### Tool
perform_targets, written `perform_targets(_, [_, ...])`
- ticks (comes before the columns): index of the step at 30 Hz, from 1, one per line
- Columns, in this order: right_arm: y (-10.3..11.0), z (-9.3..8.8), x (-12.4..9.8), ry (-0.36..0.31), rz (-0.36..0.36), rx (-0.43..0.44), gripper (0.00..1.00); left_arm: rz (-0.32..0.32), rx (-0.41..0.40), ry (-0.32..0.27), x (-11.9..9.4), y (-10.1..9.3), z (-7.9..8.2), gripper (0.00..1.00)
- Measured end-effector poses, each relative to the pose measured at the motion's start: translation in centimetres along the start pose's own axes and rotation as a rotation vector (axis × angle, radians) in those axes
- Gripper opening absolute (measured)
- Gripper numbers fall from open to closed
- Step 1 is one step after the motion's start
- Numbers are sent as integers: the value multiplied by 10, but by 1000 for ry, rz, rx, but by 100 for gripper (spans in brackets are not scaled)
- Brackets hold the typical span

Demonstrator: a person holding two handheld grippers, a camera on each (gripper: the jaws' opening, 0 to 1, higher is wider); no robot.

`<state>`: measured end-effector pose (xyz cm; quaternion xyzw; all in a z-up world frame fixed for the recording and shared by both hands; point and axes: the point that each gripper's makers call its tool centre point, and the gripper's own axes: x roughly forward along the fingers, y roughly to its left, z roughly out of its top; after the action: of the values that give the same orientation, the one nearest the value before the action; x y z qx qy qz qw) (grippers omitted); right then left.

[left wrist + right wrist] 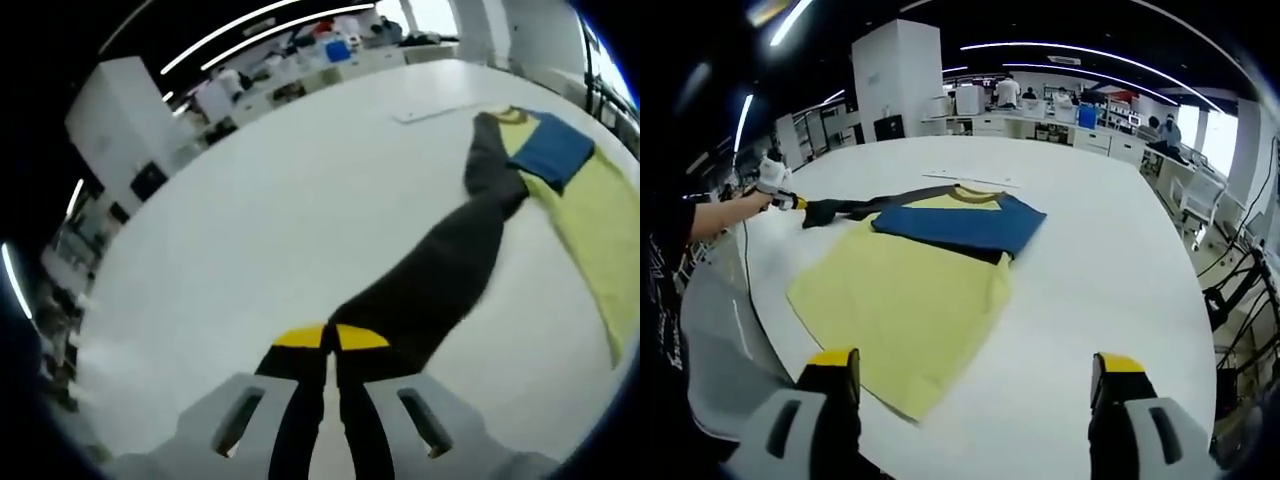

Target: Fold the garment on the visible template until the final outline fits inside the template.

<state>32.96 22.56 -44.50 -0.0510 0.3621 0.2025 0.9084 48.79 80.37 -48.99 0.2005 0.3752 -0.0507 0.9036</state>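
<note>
The garment (910, 290) lies flat on the white table (1110, 260), its dark sleeve (440, 260) stretched sideways. The left gripper (330, 340) pinches the cuff; the right gripper (975, 375) hovers wide open, empty. Carry the sleeve across the yellow body, keeping it taut and low.

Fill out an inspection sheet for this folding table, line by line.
Surface: white table, bare around the garment.
Job's things: yellow garment lying flat; blue sleeve folded across it; dark sleeve pulled out sideways. Template: cannot tell.
Clutter: thin white strip beyond the collar.
Grippers: left gripper shut on the dark sleeve's end; right gripper open above the hem, holding nothing.
Cables: dark cables off the table's far edge.
Surroundings: lab benches, white pillar, ceiling light strips.
</note>
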Motion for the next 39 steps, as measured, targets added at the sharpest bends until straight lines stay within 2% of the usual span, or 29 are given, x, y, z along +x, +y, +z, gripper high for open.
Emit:
perform_targets(9, [-3,10,0,-47,27,-3,99,-2,-25,22,11,-2,-10,0])
perform_targets(14, [4,14,-1,-50,32,-12,99,3,-30,29,13,-2,-13,1])
perform_targets(20, [8,15,-1,-45,31,-15,99,23,-77,30,6,1,-17,16])
perform_targets(26, [11,16,0,-45,35,-22,99,10,-121,10,-4,0,-14,25])
perform_targets(30, [9,17,1,-50,38,-24,99,-12,-176,-6,-12,-11,-15,28])
perform_targets(35, [8,18,2,-54,42,-27,99,-27,-217,8,-13,-22,-21,28])
perform_targets(39, [8,17,1,-57,39,-26,99,-38,-295,19,-15,-31,-25,27])
